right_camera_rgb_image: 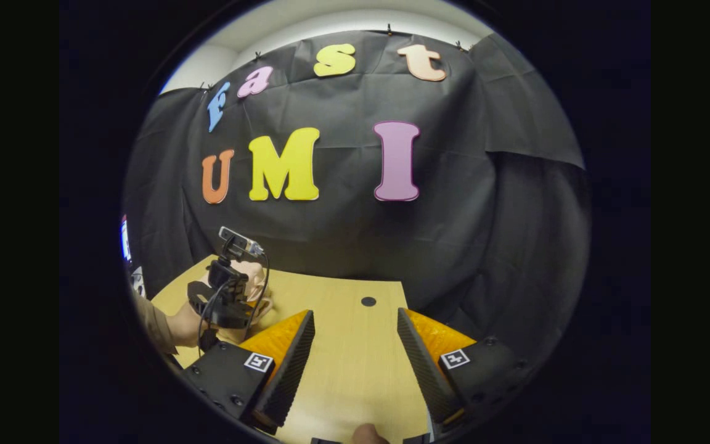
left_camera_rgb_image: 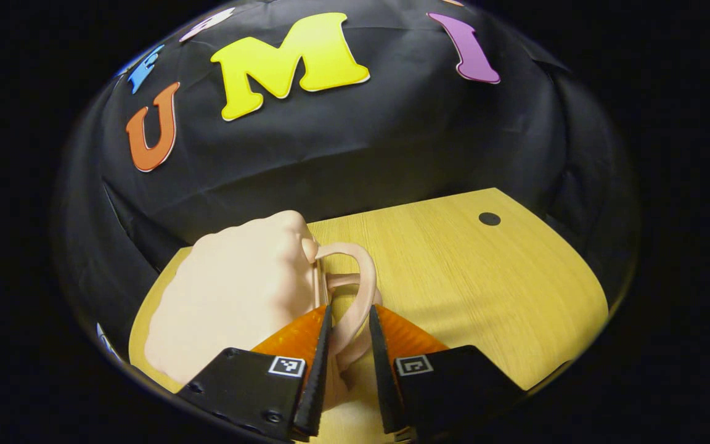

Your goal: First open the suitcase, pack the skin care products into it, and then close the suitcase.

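The left gripper [left_camera_rgb_image: 350, 314] straddled the pink suitcase's [left_camera_rgb_image: 232, 302] handle [left_camera_rgb_image: 361, 290], fingers not clearly pressing; the right gripper [right_camera_rgb_image: 355, 333] hung spread above the desk [right_camera_rgb_image: 355, 370].

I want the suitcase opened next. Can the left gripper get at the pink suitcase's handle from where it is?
Probably yes. In the left gripper view the left gripper already has its fingers on either side of the suitcase's handle, with nothing between them. Whether they press on it is unclear.
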The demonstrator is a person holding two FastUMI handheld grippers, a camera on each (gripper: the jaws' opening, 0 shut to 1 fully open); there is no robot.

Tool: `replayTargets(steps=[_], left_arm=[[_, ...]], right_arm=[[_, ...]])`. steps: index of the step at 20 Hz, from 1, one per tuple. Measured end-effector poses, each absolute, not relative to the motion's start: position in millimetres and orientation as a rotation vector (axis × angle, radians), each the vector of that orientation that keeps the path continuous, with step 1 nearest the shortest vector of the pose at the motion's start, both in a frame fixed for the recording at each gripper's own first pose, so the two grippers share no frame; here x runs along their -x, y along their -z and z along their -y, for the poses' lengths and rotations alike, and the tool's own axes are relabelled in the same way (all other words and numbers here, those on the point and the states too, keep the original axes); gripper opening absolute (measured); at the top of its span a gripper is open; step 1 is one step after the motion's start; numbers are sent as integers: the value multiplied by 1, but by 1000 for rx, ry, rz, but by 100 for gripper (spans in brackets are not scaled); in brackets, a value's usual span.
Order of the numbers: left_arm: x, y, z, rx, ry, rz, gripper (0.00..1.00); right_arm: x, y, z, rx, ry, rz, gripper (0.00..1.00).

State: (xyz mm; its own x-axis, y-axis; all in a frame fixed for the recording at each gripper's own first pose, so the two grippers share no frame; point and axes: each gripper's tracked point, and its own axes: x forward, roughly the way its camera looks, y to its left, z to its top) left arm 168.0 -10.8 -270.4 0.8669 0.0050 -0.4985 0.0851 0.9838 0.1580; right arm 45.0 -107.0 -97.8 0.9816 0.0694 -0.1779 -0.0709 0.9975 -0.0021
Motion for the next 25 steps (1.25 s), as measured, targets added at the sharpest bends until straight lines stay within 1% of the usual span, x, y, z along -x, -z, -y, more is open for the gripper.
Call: replayTargets(steps=[1,2,3,4,5,6,7,10,12,16,18,20,25], left_arm=[[-165,258,11,-159,38,-496,53],[-162,247,11,-130,37,-475,47],[-158,236,12,-95,46,-459,58],[-154,221,11,-57,54,-436,66],[-150,206,7,-32,64,-415,82],[-145,189,-1,-22,69,-392,80],[-141,172,-10,-19,73,-364,84],[-118,120,-41,-9,82,-269,89],[-97,93,-65,23,73,-225,94],[-52,56,-101,66,73,-163,94],[-29,46,-123,40,55,-136,94],[-4,51,-138,40,38,-138,94],[23,57,-146,44,88,-139,94]], right_arm=[[-45,94,106,9,-70,-169,80],[-47,89,105,11,-67,-158,80],[-47,85,102,15,-64,-145,80],[-47,80,96,18,-58,-135,80],[-48,75,89,17,-54,-124,78],[-49,70,79,15,-53,-112,80],[-49,64,68,14,-48,-102,80],[-50,54,27,15,-46,-88,80],[-48,46,-7,7,-60,-78,80],[-35,37,-68,22,-74,-55,80],[-25,37,-97,34,-89,-53,80],[-13,36,-125,41,-104,-46,80],[13,37,-171,68,-114,-30,80]])
